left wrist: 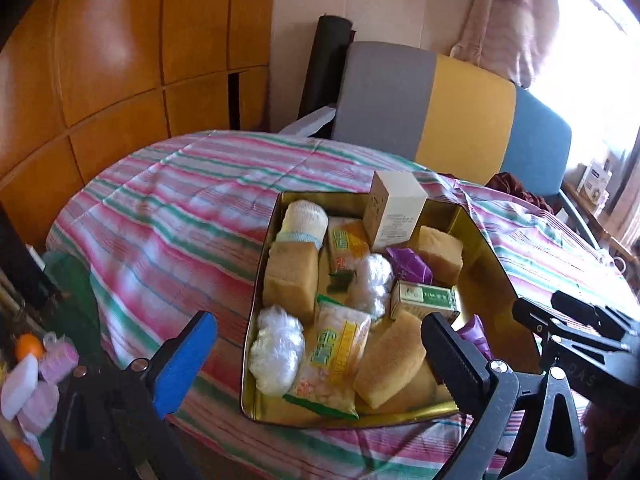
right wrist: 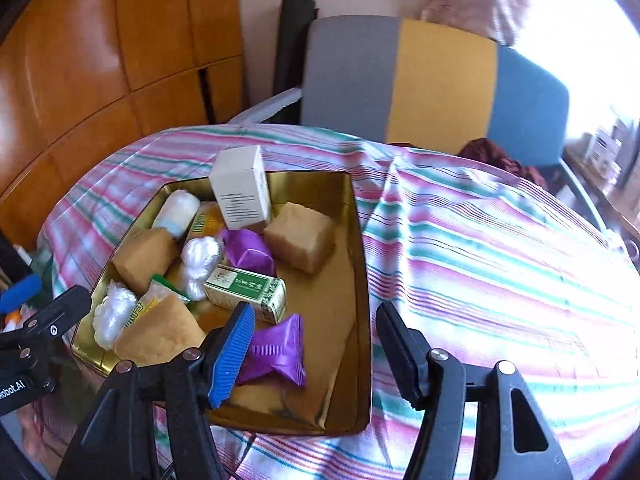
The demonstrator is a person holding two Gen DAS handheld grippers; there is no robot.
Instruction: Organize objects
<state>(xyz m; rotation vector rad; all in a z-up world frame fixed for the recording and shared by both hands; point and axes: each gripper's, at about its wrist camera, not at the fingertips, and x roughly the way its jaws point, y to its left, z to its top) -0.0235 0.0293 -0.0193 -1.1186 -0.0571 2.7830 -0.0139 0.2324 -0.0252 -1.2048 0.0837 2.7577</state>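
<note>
Both grippers empty over the tin [right wrist: 362, 280]

Right gripper [right wrist: 316, 350] half open, left gripper [left wrist: 316, 356] wide open; lift straight clear of the purple pack [right wrist: 276, 354].

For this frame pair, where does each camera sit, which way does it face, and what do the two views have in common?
Left wrist: sits on the left gripper, looking down along its open, empty fingers at the gold tin from its left; the right gripper shows at the right edge.
Right wrist: sits on the right gripper, open and empty, looking down over the tin's near right corner and a purple packet; the left gripper shows at the left edge.
Shared: the tin, white box, striped cloth, chair.
</note>
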